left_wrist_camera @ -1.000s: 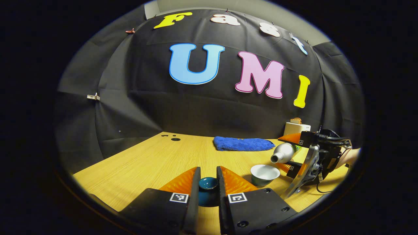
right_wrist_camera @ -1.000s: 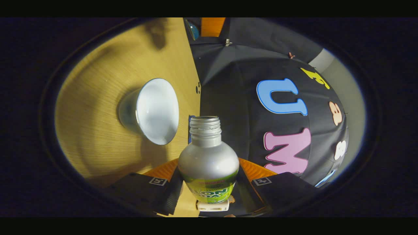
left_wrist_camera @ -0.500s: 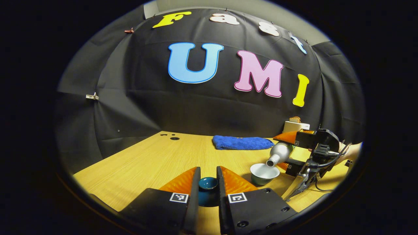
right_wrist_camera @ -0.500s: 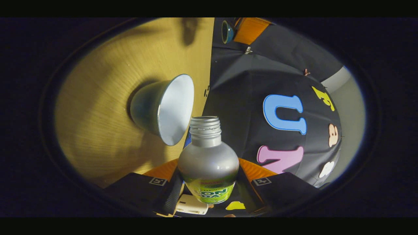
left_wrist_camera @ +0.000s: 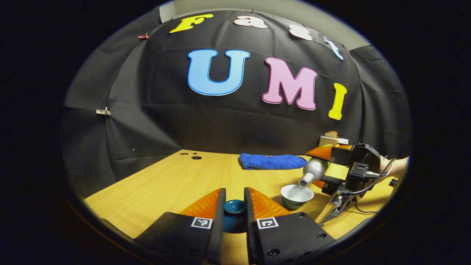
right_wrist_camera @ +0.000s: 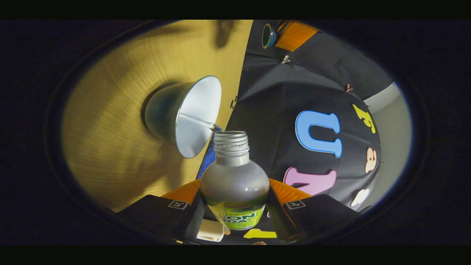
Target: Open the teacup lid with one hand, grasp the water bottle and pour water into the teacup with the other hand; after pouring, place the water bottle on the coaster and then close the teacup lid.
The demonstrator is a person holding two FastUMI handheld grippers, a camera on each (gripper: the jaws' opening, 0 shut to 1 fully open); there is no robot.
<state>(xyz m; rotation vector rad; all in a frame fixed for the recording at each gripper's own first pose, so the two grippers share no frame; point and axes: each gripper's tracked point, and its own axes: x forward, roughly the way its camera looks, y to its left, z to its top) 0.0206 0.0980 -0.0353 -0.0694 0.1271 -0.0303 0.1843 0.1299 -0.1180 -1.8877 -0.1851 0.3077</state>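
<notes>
Pouring now: your right gripper (right_wrist_camera: 235, 206) pinches the water bottle (right_wrist_camera: 234, 184), mouth tipped over the teacup (left_wrist_camera: 296, 195); your left gripper (left_wrist_camera: 234, 211) clamps the teacup lid (left_wrist_camera: 234, 207)

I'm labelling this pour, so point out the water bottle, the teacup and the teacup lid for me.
water bottle (right_wrist_camera: 234, 180), right gripper view, silver shoulder.
teacup (left_wrist_camera: 296, 192), left gripper view, white inside of bowl.
teacup lid (left_wrist_camera: 234, 207), left gripper view, blue top, between the fingers.
</notes>
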